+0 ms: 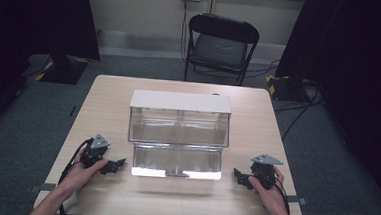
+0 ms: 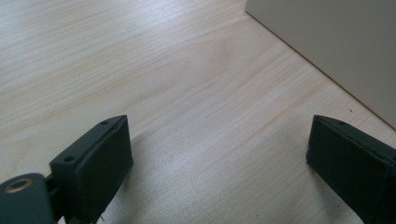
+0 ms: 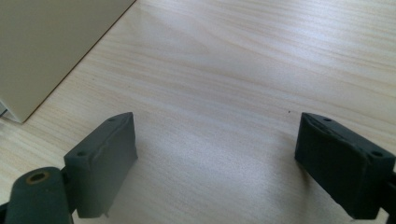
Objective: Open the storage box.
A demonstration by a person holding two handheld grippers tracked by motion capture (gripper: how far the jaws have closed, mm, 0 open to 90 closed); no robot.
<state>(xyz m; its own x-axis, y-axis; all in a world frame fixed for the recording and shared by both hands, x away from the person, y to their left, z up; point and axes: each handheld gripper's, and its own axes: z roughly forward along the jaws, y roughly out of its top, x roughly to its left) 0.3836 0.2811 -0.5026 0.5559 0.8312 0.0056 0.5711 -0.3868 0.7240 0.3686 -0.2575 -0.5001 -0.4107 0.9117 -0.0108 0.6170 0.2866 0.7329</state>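
A clear plastic drawer cabinet (image 1: 180, 118) with a white top stands mid-table, and its lower drawer (image 1: 177, 162) is pulled out toward me. My left gripper (image 1: 116, 165) rests on the table left of the drawer, held by a hand, its jaws pointing right. In the left gripper view the black jaws stand wide apart over bare wood, and the left gripper (image 2: 219, 158) holds nothing; the cabinet's white side (image 2: 336, 42) is at the upper right. My right gripper (image 1: 239, 176) lies right of the drawer. The right gripper (image 3: 215, 158) is open, and the cabinet's side (image 3: 46, 42) is at the upper left.
The light wooden table (image 1: 113, 103) ends close in front of both hands. A black folding chair (image 1: 220, 46) stands behind the far edge. Cables (image 1: 298, 114) run across the grey floor at the right, and dark curtains hang on both sides.
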